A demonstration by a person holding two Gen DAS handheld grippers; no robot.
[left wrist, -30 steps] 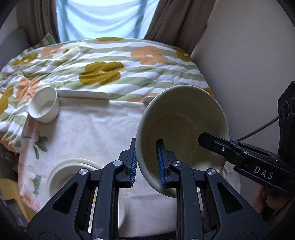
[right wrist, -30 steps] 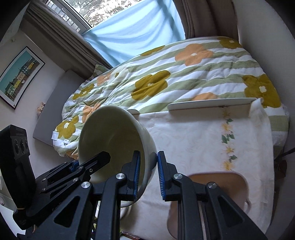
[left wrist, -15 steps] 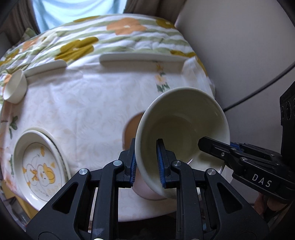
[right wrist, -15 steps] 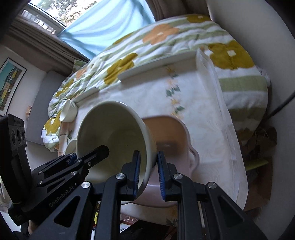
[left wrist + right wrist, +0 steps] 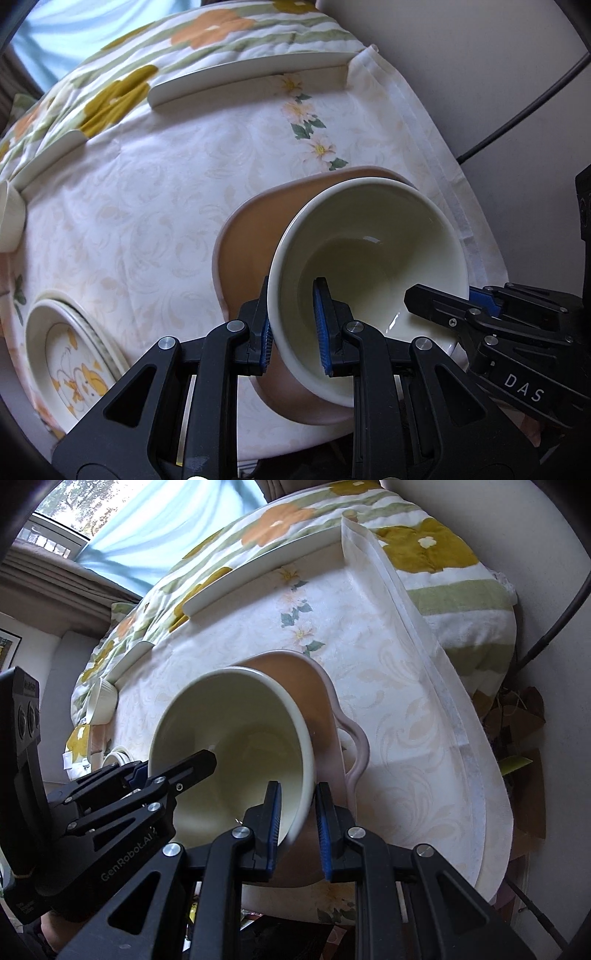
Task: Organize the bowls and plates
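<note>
Floral cloth covers the table (image 5: pixel 155 192), with a quilted bed beyond. Both tongs, left (image 5: pixel 293 326) and right (image 5: pixel 297 821), are clamped on opposite sides of the cream bowl's (image 5: pixel 369 254) rim, holding it tilted just over the pink dish (image 5: pixel 247 251) ahead. Nesting looks to be the step; next, level the bowl, lower it, then release. A plate stack (image 5: pixel 70 362) lies left of the left tongs, a small cup (image 5: pixel 101 701) farther off; nothing blocks the way.

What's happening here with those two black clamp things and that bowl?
A person holds a clamp tool in each hand. The left gripper and right gripper both pinch the rim of one cream bowl, tilted over a pink dish on the clothed table. A duck-pattern plate and a small white cup sit farther left.
</note>
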